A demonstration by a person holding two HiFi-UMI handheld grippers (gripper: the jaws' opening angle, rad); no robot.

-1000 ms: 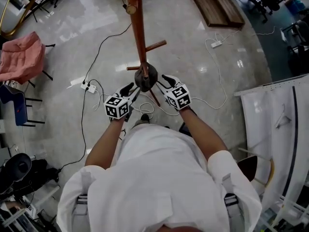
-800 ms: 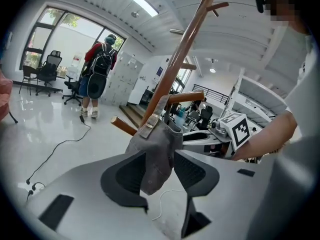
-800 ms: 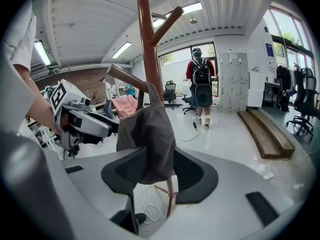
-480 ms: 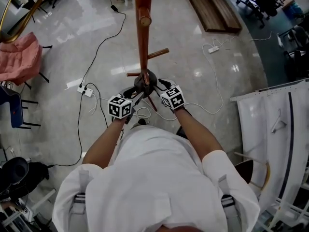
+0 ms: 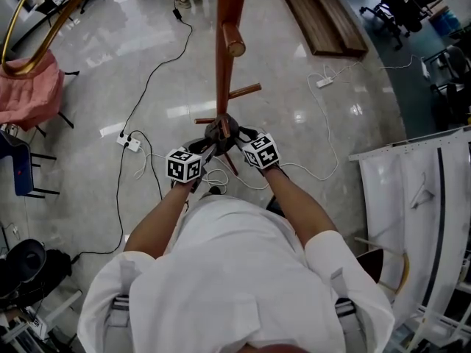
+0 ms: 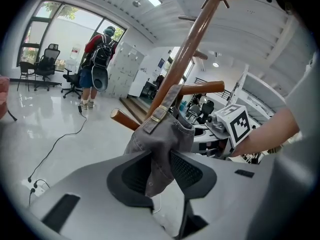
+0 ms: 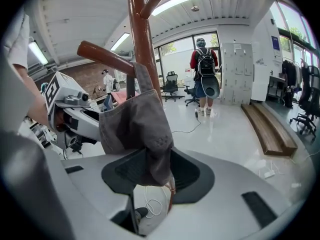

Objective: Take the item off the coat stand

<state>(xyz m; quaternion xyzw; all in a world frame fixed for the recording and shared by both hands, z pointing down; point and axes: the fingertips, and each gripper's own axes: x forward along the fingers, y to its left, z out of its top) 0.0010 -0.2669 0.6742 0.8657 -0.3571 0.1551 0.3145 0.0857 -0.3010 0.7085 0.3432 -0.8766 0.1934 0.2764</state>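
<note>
Your left tongs [image 6: 157, 160] have just been closing and, like your right tongs [image 7: 156, 170], pinch the grey cap [image 6: 161, 134], which hangs on the coat stand's [image 5: 232, 43] peg [image 7: 102, 55]; tug sideways and its strap may snag, tipping the stand

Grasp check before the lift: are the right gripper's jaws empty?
No, its own view shows the grey cap hanging down between the jaws of the right gripper.
</note>
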